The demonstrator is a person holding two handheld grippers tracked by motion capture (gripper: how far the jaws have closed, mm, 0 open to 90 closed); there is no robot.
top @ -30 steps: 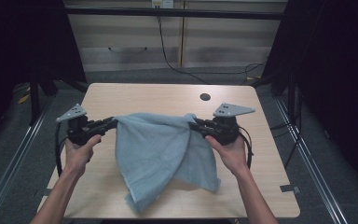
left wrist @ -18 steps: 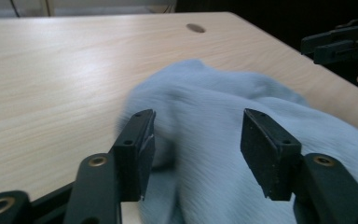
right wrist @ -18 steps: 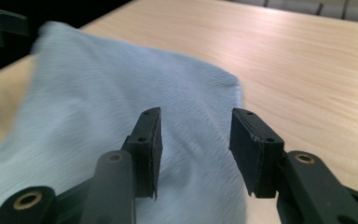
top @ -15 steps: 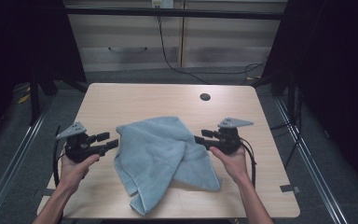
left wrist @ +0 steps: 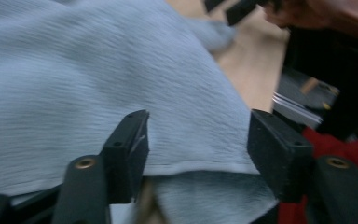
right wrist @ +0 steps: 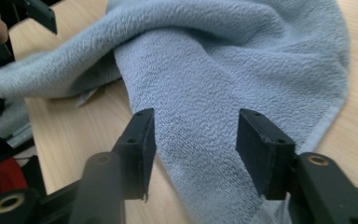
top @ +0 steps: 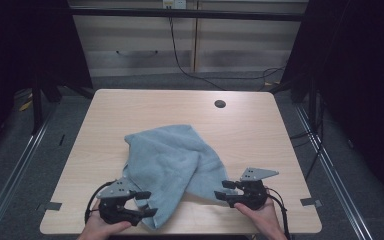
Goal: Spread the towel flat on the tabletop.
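No writing could be read. At lower left, the left tongs (top: 141, 204) stood wide open against the grey towel (top: 172, 165), which lay crumpled at centre frame on the tabletop (top: 260, 125). At lower right, the right tongs (top: 223, 190) gaped open at its edge.

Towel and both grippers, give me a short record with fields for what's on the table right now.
surface: light wooden table
cloth: grey-blue towel, crumpled, lying on the table
left gripper: open, at the towel's near left corner, cloth between its jaws
right gripper: open, at the towel's near right edge
other: dark round hole near the far edge
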